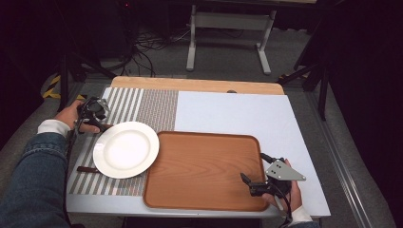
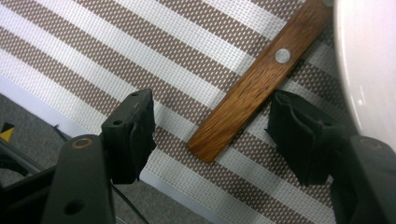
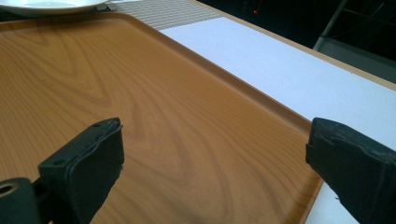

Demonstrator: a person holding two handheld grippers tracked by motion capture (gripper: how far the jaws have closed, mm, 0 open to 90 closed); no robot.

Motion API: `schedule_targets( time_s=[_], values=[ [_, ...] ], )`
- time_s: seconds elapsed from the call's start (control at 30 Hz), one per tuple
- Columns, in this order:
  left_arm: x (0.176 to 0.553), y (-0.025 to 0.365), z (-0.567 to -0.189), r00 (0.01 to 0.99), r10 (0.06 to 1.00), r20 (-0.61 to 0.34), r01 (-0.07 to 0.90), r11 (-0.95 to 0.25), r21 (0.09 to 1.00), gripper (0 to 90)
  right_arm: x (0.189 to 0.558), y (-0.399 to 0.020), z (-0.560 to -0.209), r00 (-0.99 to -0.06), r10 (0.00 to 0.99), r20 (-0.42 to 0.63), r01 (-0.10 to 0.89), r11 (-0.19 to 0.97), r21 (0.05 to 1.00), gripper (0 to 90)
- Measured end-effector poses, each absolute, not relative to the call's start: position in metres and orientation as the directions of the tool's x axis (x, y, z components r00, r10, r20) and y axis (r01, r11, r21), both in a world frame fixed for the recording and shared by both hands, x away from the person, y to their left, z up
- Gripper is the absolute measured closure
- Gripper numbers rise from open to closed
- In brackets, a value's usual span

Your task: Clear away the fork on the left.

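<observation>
White plate (image 1: 126,149) on striped placemat (image 1: 124,103), rim overlapping wooden tray (image 1: 204,171). Tray beside placemat on white bench (image 1: 237,111). Grey metal stand (image 1: 230,28) on floor behind bench.

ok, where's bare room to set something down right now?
The wooden tray is bare except the right tool over its near right corner. The white table surface behind the tray is also free. Crowded: the striped placemat, with the plate, the wooden handle and the left tool.
</observation>
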State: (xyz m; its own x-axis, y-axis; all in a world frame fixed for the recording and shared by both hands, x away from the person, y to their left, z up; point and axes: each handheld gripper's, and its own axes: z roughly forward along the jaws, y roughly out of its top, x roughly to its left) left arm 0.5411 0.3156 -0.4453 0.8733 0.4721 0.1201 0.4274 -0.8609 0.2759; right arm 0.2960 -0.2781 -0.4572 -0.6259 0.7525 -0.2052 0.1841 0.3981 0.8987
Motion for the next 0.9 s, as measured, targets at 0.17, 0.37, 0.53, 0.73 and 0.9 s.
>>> schedule_targets(
  time_s=[0.17,0.37,0.53,0.73,0.9],
  values=[
    [0.541,0.316,-0.445,0.89,0.453,0.045,0.423,-0.859,0.288,51.5,0.297,-0.278,-0.458,-0.628,0.751,-0.203,0.192,0.402,0.895,5.4],
    [0.538,0.312,-0.444,0.902,0.429,0.045,0.403,-0.875,0.267,66.9,0.297,-0.277,-0.459,-0.647,0.737,-0.194,0.197,0.408,0.892,5.9],
    [0.536,0.309,-0.443,0.91,0.412,0.048,0.388,-0.886,0.253,75.2,0.297,-0.277,-0.459,-0.65,0.734,-0.196,0.198,0.413,0.889,6.0],
    [0.531,0.309,-0.443,0.898,0.427,0.107,0.386,-0.88,0.275,75.6,0.297,-0.276,-0.459,-0.655,0.731,-0.194,0.2,0.415,0.887,5.9],
    [0.529,0.309,-0.443,0.87,0.457,0.183,0.392,-0.868,0.303,75.7,0.297,-0.276,-0.459,-0.656,0.729,-0.198,0.199,0.42,0.886,5.9]
  ],
)
